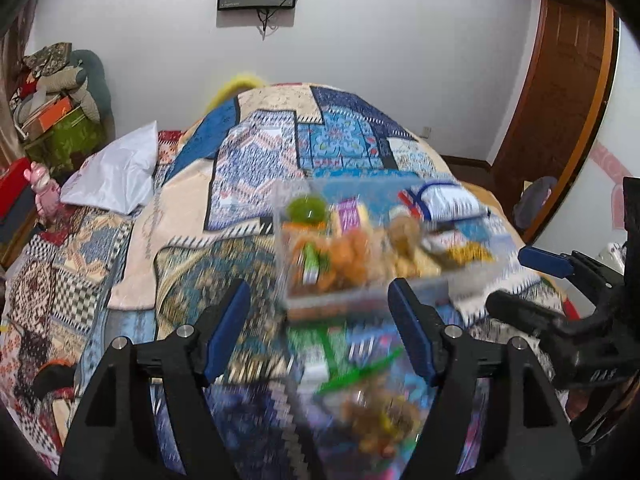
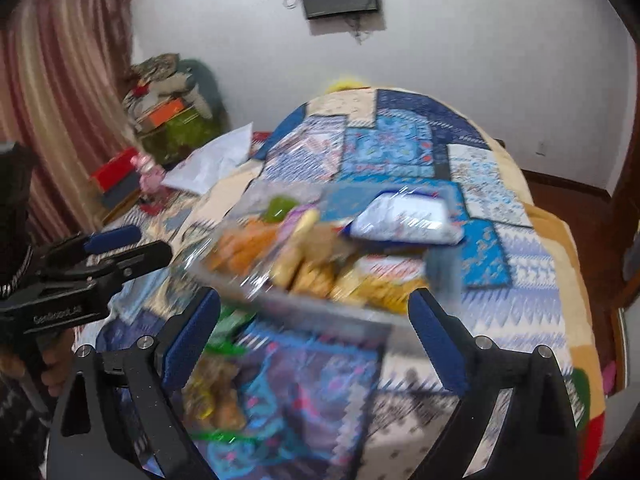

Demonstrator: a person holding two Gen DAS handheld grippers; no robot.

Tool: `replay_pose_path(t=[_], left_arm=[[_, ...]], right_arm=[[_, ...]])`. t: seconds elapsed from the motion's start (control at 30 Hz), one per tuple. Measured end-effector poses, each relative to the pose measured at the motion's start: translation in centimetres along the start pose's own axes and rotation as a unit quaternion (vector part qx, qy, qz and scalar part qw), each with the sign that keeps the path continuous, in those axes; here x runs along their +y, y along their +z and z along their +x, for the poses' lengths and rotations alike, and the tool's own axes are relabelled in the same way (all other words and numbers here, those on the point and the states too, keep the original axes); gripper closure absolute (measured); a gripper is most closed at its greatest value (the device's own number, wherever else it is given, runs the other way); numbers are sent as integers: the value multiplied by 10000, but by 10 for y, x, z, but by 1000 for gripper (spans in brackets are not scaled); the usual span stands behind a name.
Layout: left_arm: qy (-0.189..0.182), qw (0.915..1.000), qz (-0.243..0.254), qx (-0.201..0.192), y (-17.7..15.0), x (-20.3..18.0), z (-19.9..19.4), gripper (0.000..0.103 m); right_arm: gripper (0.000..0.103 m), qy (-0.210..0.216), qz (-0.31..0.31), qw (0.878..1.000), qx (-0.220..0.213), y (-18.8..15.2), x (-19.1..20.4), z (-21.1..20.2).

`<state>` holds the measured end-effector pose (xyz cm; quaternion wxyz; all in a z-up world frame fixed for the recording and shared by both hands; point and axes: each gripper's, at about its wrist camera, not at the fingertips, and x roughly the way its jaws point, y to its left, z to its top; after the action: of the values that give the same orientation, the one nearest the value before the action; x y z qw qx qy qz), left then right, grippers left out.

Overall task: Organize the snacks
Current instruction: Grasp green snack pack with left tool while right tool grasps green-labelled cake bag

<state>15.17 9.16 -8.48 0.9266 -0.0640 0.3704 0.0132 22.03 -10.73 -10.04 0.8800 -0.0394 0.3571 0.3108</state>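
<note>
Snacks (image 1: 352, 256) in a clear tray (image 2: 256, 300) are lying on the bed (image 1: 256, 152), just beyond both empty, wide-standing tongs: left tongs (image 1: 320, 300), right tongs (image 2: 316, 312).

Clear plastic container (image 1: 360, 248), mid-frame in both views, sits on the bed's patchwork quilt, motion-blurred. It holds orange-brown snack packs (image 1: 348, 256), a green-lidded item (image 1: 307, 209) at its upper left and a purple packet (image 1: 347, 213). White-and-blue pouch (image 2: 404, 218) at its upper right. More blurred snack packets (image 1: 376, 416) lie loose, lower centre.
</note>
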Motion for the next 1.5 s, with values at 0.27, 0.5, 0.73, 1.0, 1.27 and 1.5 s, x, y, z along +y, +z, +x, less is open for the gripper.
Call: replay_pose_path(t=[0.27, 0.5, 0.73, 1.0, 1.27, 1.5], left_arm=[[140, 9988, -304, 359, -65, 25, -15, 32], [266, 9969, -446, 597, -94, 39, -15, 32], [167, 9955, -565, 739, -95, 41, -1, 32], [-68, 9955, -472, 824, -74, 17, 36, 32], [-138, 9940, -468, 980, -58, -1, 81, 32], [-98, 9941, -437, 986, -63, 1, 93, 60]], right_arm=[[9, 416, -216, 9980, 430, -39, 46, 21], [9, 521, -199, 9940, 946, -55, 61, 63], [45, 691, -224, 9890, 1287, -66, 61, 90], [58, 583, -141, 9936, 954, -69, 36, 62], [58, 372, 313, 9968, 640, -61, 0, 42], [58, 391, 525, 9966, 499, -61, -11, 31]])
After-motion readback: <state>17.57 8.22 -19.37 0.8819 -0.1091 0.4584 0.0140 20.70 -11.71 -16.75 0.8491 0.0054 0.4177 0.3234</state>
